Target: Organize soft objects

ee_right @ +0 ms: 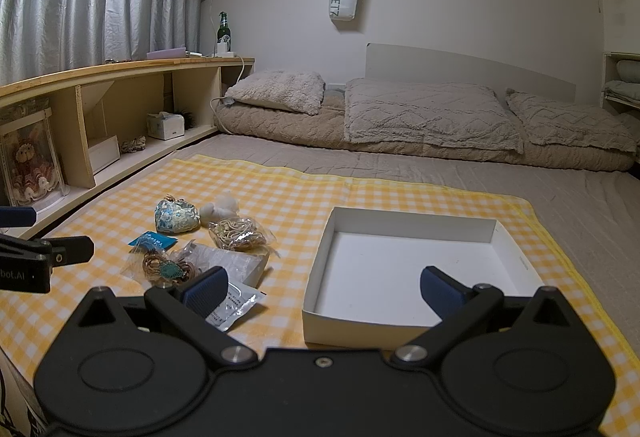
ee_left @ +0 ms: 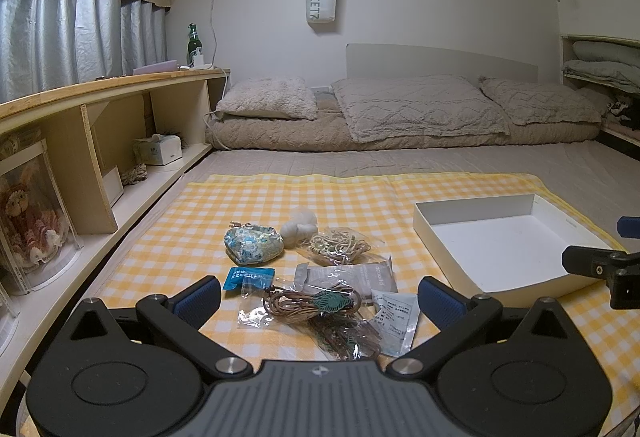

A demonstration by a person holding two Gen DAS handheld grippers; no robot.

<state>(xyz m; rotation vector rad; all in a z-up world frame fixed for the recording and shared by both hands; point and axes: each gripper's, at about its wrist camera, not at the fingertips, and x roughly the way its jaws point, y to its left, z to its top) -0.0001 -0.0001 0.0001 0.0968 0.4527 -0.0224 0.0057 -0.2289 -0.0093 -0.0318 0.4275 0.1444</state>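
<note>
Small soft items lie on a yellow checked cloth [ee_left: 280, 197]: a blue floral pouch [ee_left: 253, 244], a white plush [ee_left: 298, 227], a bag of beige cord [ee_left: 340, 246], a blue sachet [ee_left: 248, 277], a bagged brown cord with a teal leaf [ee_left: 316, 303], a grey packet [ee_left: 348, 275] and a white sachet [ee_left: 394, 321]. An empty white box [ee_left: 496, 237] sits to their right. My left gripper [ee_left: 320, 303] is open and empty, above the bagged cord. My right gripper [ee_right: 324, 289] is open and empty, over the box's [ee_right: 400, 273] near left corner.
A wooden shelf unit [ee_left: 100, 125] with a tissue box [ee_left: 158, 149] and a boxed doll [ee_left: 28, 221] runs along the left. Pillows and a folded quilt [ee_left: 400, 113] lie at the back. The right gripper's finger shows at the left view's right edge [ee_left: 592, 265].
</note>
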